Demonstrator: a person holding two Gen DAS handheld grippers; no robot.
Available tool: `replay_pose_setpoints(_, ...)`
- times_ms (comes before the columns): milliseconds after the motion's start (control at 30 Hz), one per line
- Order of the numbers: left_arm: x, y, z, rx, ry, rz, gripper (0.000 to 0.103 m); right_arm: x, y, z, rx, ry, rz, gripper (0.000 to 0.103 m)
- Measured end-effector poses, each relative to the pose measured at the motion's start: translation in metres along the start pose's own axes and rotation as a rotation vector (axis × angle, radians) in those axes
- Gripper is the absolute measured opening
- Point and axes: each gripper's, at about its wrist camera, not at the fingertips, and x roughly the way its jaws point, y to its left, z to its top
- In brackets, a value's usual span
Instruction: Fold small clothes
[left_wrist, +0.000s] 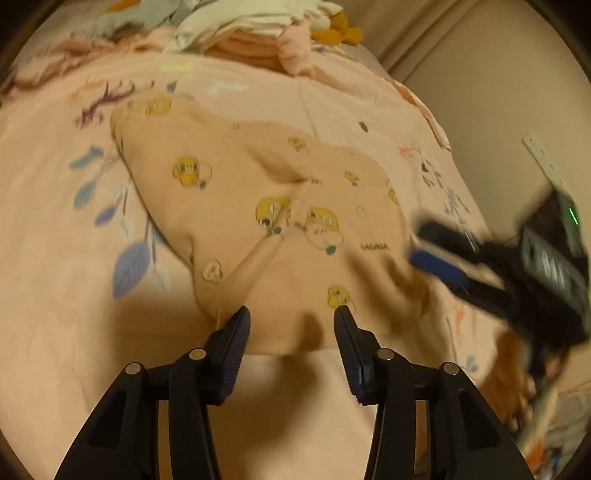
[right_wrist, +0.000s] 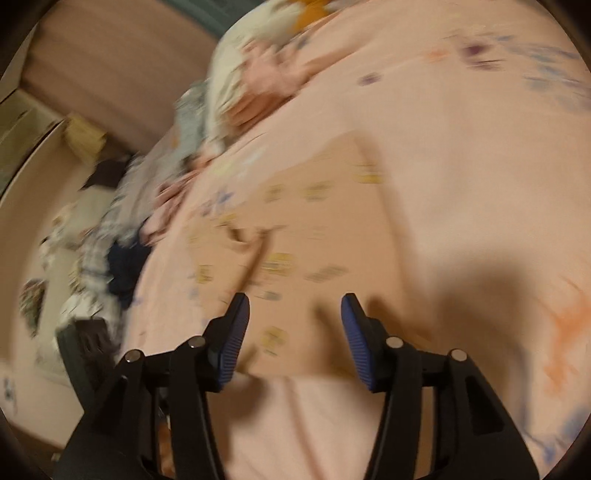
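- One peach child's garment (left_wrist: 280, 221), printed with yellow cartoon figures and small dark lettering that reads roughly "GAGAGA", partly blurred; lies rumpled on the bedsheet (left_wrist: 55, 229) near its front edge.
- One pink bedsheet with blue leaf and branch print.
- One heap of unfolded clothes (left_wrist: 236, 29) at the bed's far edge; item count cannot be told.
- Left gripper (left_wrist: 291, 325): jaws apart, over the garment's near hem.
- Right gripper (right_wrist: 295, 314): jaws apart, above the garment; view blurred.

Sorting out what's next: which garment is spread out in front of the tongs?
The peach duck-print garment, spread alone on the bedsheet; the others sit heaped in the far pile.
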Motion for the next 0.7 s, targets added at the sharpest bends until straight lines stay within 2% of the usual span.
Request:
replay_pose_setpoints(33,0.003,0.0,-0.003,-0.002,0.009,0.001,0.047,0.017,0.006,0.009,-0.009,0.037,0.032,0.056)
replay_pose_setpoints(133,0.009,-0.003,-0.01,0.015,0.019,0.04,0.047,0.055,0.015,0.029,0.004,0.127,0.05,0.056)
replay_pose_setpoints(233,0.007,-0.005,-0.014,0.042,0.018,0.063,0.047,0.083,0.024,0.043,0.001,0.17,0.091,0.056)
replay_pose_setpoints(333,0.001,-0.003,-0.014,0.027,0.012,0.055,0.047,0.106,0.03,0.049,-0.001,0.213,0.066,0.056)
replay_pose_setpoints(400,-0.003,0.0,-0.01,0.006,0.011,0.046,0.047,0.119,0.034,0.046,0.009,0.266,0.107,0.056)
replay_pose_setpoints(533,-0.016,0.009,-0.01,-0.03,-0.005,0.045,0.047,0.131,0.044,0.039,-0.016,0.263,0.122,0.056)
replay_pose_setpoints(567,-0.02,0.009,-0.011,-0.022,-0.026,0.074,0.047,0.132,0.045,0.039,-0.03,0.256,0.113,0.051)
replay_pose_setpoints(600,-0.022,0.011,-0.01,-0.017,-0.042,0.107,0.047,0.134,0.048,0.04,-0.05,0.243,0.102,0.036)
replay_pose_setpoints(667,-0.024,0.013,-0.011,-0.003,-0.077,0.21,0.047,0.137,0.053,0.038,-0.086,0.233,0.098,0.016)
replay_pose_setpoints(700,-0.025,0.015,-0.011,-0.001,-0.083,0.24,0.047,0.137,0.052,0.038,-0.087,0.222,0.093,0.014)
